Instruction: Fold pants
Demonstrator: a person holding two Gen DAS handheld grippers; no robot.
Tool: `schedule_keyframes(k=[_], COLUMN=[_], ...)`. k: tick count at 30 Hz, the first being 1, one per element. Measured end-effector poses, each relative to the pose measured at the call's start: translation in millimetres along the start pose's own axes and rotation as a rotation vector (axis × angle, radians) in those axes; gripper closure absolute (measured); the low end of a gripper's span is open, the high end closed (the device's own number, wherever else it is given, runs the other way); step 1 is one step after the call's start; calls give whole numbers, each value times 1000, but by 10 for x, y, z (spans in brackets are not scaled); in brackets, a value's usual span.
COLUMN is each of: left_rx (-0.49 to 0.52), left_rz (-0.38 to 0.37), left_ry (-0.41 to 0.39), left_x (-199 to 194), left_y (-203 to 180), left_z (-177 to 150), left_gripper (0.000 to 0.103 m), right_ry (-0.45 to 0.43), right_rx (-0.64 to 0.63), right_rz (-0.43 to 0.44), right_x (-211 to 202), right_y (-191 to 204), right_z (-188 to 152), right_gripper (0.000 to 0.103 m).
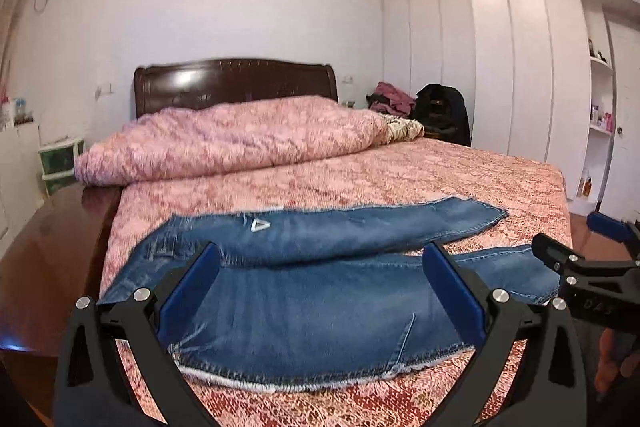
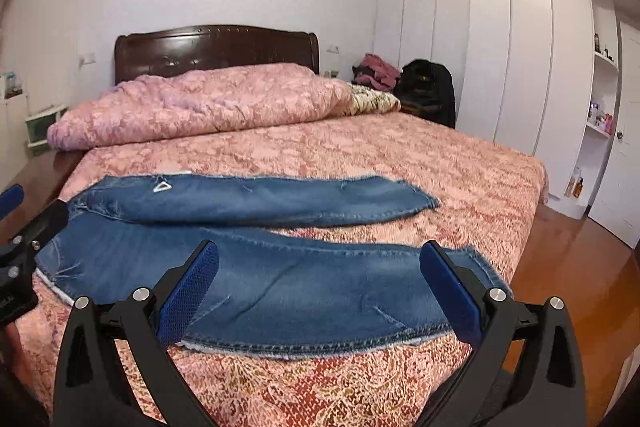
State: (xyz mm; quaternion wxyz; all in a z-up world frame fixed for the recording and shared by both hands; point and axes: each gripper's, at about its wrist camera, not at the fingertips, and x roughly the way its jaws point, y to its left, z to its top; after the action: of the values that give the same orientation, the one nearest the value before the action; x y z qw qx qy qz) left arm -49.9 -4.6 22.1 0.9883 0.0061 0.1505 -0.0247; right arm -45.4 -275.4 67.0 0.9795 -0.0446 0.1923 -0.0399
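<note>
blue jeans (image 1: 320, 307) spread flat along the near edge of the bed (image 1: 400, 179), left gripper (image 1: 320, 291) and right gripper (image 2: 320, 291) both wide open, holding nothing.

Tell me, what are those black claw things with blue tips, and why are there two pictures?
Those are two handheld grabbers that a person carries, one per hand. Each has a small camera looking along its fingers. One picture comes from the left black-and-blue gripper, the other from the right black-and-blue gripper. Both are open and hold nothing. Spread on the pink patterned bedspread is a pair of blue denim jeans, legs apart, waiting to be folded.
</note>
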Motion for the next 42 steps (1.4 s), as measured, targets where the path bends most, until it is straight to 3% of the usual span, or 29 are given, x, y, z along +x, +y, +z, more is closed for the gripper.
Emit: schedule_keyframes(k=[5,27,42], left_rx=[16,-15,14], left_rz=[-10,-17,-66], left_ry=[-40,6,27], left_x=[35,182,214], left_y=[-73,-111,-245], left_z=[-79,-105,-135], left_gripper=[2,2,2], right_ry=[-51,-59,-47], right_rx=[2,21,7], right_rz=[-11,-20,-20], right_x=[-30,-21,-25], right_y=[23,-24,-28], right_z=[-6,-7,-16], right_gripper=[3,3,3])
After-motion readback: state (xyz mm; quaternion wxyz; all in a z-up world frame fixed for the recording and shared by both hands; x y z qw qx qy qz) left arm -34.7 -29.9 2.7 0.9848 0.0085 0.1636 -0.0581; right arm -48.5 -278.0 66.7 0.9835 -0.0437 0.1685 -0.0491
